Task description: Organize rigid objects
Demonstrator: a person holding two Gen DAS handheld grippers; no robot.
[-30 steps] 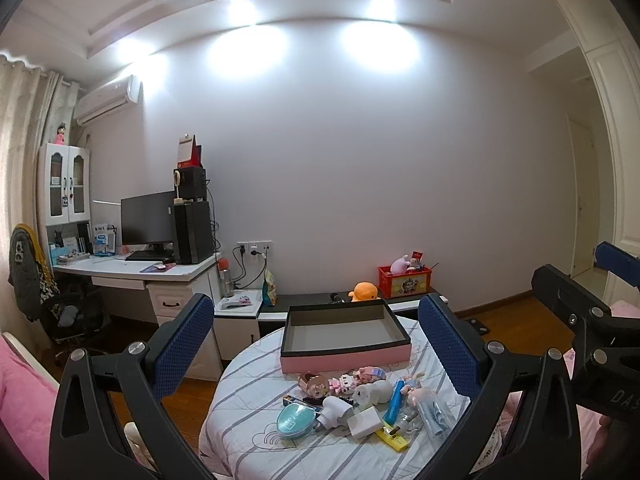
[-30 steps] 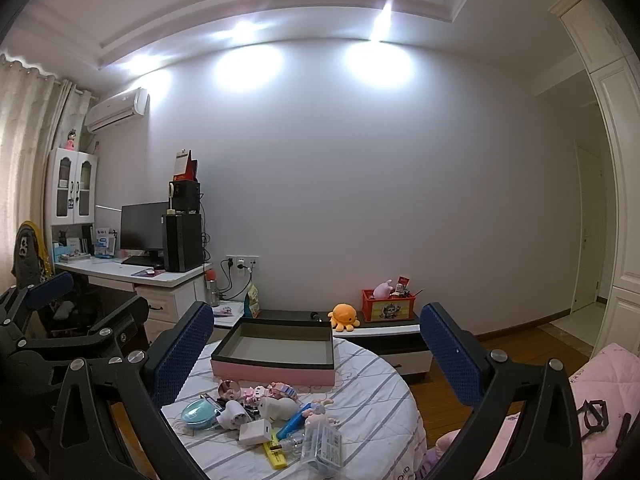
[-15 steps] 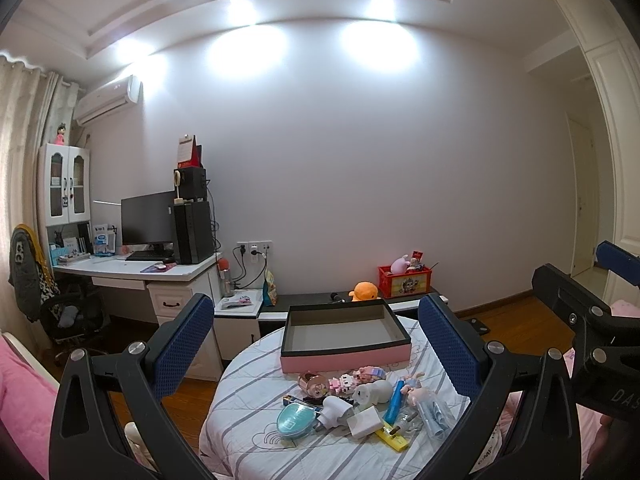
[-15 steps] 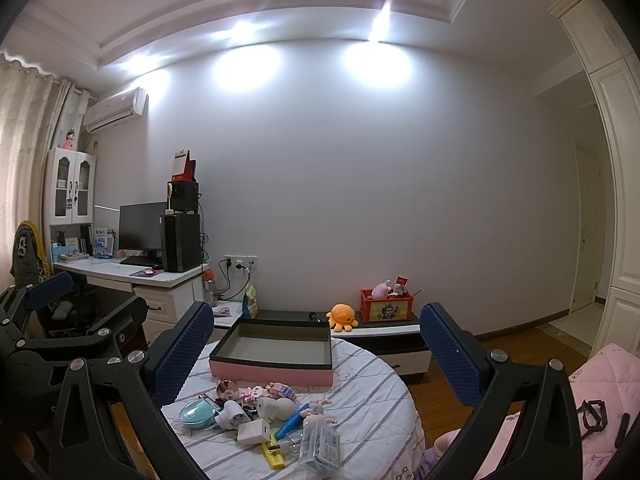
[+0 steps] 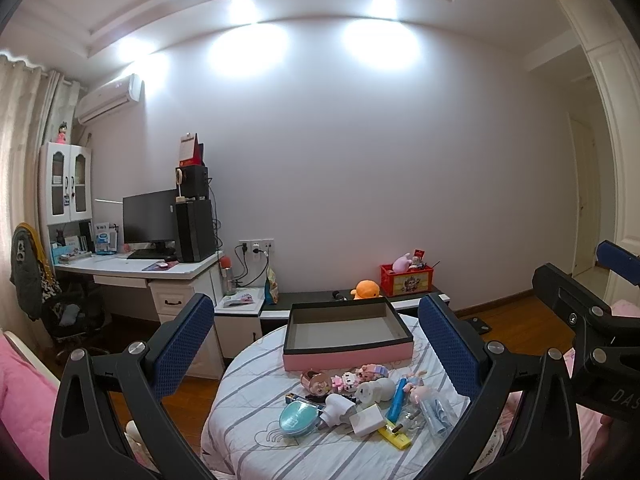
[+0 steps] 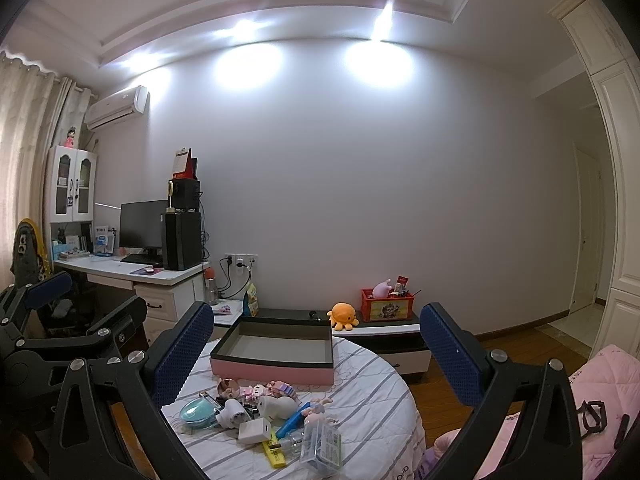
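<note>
We are holding the left gripper [image 5: 314, 354] and right gripper [image 6: 316, 354] wide apart, empty. The toy pile [image 5: 360, 400] is sitting at 6 o'clock of the pink box [image 5: 347, 354]. We are probably picking one outer toy first.

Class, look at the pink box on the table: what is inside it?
The pink box shows only a bare grey floor; nothing visible inside. Its near wall hides the front strip of the floor.
</note>
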